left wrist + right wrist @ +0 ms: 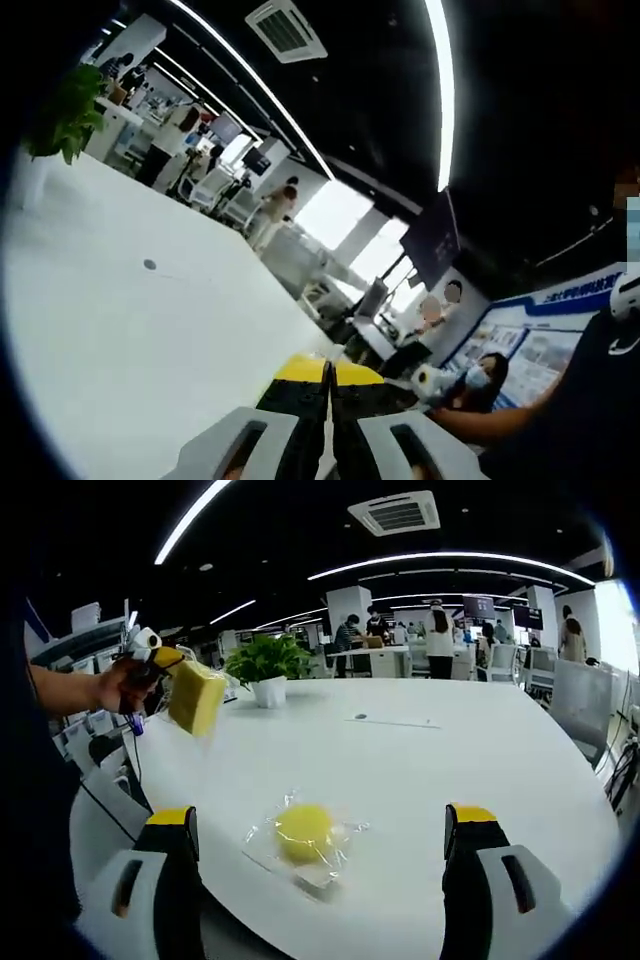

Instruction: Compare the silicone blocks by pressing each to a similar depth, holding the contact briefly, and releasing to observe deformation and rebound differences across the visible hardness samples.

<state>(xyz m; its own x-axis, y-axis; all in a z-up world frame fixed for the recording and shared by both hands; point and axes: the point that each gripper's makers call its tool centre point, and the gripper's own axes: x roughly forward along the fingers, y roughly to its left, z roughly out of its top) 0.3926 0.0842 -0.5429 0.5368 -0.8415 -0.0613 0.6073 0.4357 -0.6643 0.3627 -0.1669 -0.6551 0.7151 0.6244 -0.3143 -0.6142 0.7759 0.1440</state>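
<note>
On the white table (450, 750) lies a round yellow silicone block (303, 832) in clear wrap. My right gripper (321, 815) stands open, its black, yellow-tipped jaws wide on either side of that block and short of it. Off to the left a hand holds my left gripper (165, 665) in the air, and a squarish yellow block (195, 700) hangs from its tips above the table's edge. In the left gripper view my left gripper (328, 375) has its jaws pressed together; the block itself is hidden there.
A potted plant (265, 660) stands at the table's far side, also seen as the plant (65, 115). A small dark spot (149, 265) marks the tabletop (120, 330). Chairs (580, 700) line the right edge. People stand at desks behind; a person's dark sleeve (590, 400) is close.
</note>
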